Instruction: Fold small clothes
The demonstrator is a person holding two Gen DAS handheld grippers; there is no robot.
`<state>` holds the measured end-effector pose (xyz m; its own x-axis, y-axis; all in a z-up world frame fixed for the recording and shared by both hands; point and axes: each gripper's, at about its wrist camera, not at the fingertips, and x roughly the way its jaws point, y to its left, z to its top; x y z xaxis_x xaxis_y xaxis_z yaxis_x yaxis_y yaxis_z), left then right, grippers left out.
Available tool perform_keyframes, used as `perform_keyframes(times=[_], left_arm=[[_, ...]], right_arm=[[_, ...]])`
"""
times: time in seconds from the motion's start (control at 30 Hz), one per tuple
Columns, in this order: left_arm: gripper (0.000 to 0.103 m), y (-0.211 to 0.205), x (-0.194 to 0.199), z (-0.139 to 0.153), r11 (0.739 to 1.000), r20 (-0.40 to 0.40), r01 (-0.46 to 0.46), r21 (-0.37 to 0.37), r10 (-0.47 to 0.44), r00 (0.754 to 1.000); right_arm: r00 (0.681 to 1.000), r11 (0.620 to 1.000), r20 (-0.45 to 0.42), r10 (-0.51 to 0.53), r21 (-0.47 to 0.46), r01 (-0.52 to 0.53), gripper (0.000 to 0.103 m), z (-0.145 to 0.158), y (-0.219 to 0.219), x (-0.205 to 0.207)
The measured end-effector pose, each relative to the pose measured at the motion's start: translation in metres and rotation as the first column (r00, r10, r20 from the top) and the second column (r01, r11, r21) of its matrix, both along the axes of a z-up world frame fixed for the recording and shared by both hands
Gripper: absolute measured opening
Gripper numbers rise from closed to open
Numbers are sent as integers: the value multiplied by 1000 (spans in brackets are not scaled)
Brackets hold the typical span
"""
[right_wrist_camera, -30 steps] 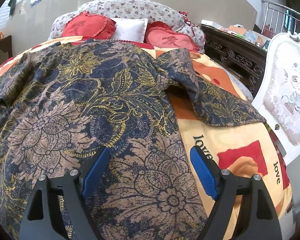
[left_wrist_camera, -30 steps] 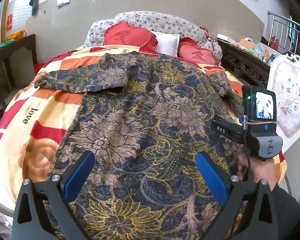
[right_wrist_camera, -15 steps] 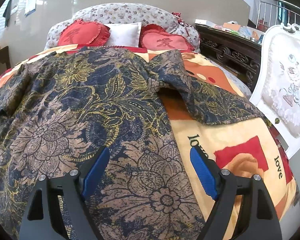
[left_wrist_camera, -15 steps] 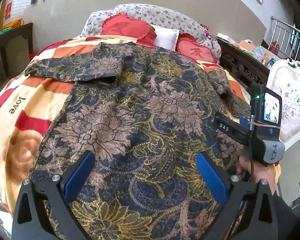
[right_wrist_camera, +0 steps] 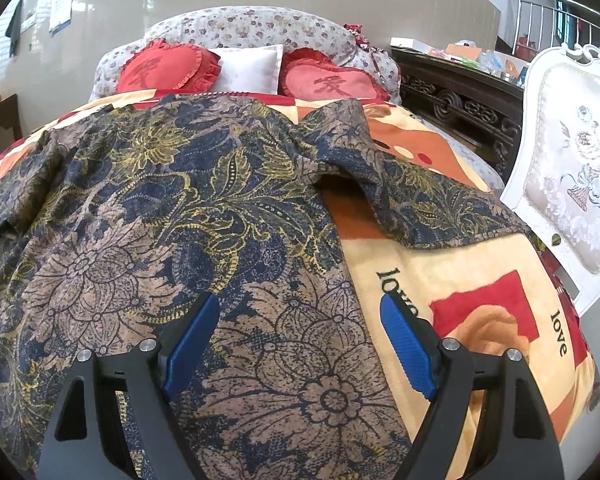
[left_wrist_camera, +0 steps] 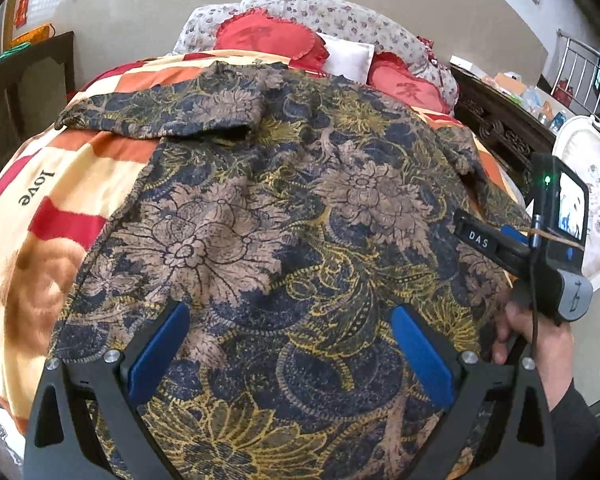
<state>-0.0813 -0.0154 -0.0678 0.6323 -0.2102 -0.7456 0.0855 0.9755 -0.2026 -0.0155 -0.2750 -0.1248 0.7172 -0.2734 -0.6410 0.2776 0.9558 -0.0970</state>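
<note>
A dark blue, gold and brown floral shirt (left_wrist_camera: 260, 216) lies spread flat on the bed, collar toward the pillows, both short sleeves out to the sides. It also shows in the right wrist view (right_wrist_camera: 140, 216). My left gripper (left_wrist_camera: 288, 344) is open and empty above the shirt's lower middle. My right gripper (right_wrist_camera: 300, 340) is open and empty above the shirt's lower right edge, where fabric meets the blanket. The right gripper's body and the hand that holds it show in the left wrist view (left_wrist_camera: 540, 264).
The bed has an orange, red and cream blanket (right_wrist_camera: 480, 280) printed "love". Red heart cushions (right_wrist_camera: 168, 66) and a white pillow (right_wrist_camera: 248, 68) lie at the head. A white upholstered chair (right_wrist_camera: 572, 184) and a dark carved cabinet (right_wrist_camera: 460, 100) stand at the right. Dark furniture (left_wrist_camera: 24, 92) is left.
Both grippers have drifted slightly toward the bed and down over the shirt's lower part. The shirt has not moved. Both jaws stay open.
</note>
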Motion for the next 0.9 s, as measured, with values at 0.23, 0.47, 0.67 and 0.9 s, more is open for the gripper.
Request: perform_keyframes(times=[0.23,0.47,0.67,0.9], left_arm=[[103,5,2,1,1000,-4,-16,11,16,1000],[103,8,41,18,996,11,-64,60,64,998],[103,5,66,30,987,-8,-97,128,99,995],[103,10,45,49,982,12,-100,163,99,995]], right_arm=[[1000,1000,-4,3,-1,-3,96,-1,0,1],[1000,1000,1,3,3,-3,96,-1,1,1],[1000,1000,3,-1,-2,1,96,0,1,0],[1000,999,1,9,-44,-9,96,3,9,1]])
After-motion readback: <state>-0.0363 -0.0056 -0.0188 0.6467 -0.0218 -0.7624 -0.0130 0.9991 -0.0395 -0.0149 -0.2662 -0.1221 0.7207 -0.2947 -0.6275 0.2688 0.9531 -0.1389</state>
